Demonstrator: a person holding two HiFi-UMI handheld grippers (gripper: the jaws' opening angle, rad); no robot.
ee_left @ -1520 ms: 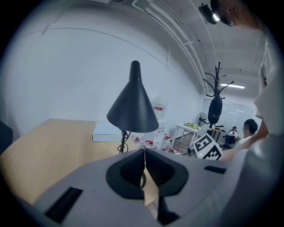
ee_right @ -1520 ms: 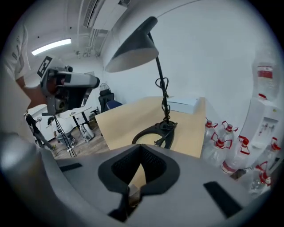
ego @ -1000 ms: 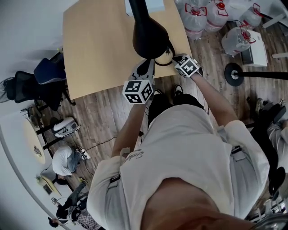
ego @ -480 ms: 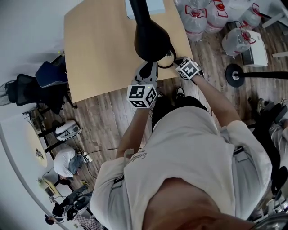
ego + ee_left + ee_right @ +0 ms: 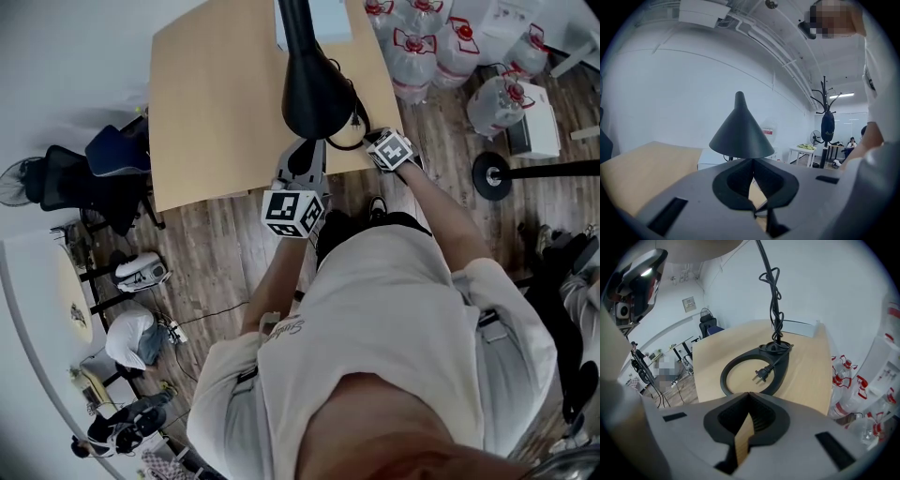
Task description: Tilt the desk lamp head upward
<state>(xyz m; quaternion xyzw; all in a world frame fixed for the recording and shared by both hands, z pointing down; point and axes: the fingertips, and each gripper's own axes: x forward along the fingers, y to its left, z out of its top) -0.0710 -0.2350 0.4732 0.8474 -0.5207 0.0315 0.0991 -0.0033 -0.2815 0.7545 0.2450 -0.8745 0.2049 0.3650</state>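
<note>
The light wooden rectangular desk [image 5: 216, 103] carries a black ring-shaped lamp base [image 5: 782, 365] by its near right corner, a black two-pin plug [image 5: 761, 375] inside the ring, and a flat white box [image 5: 333, 21] at its far edge.

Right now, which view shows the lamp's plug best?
The right gripper view. There the plug lies unobstructed on the table inside the ring base, prongs visible. In the head view the lamp head overhangs most of the base, and the plug can't be made out. The left gripper view shows only the lamp head, no plug.
</note>
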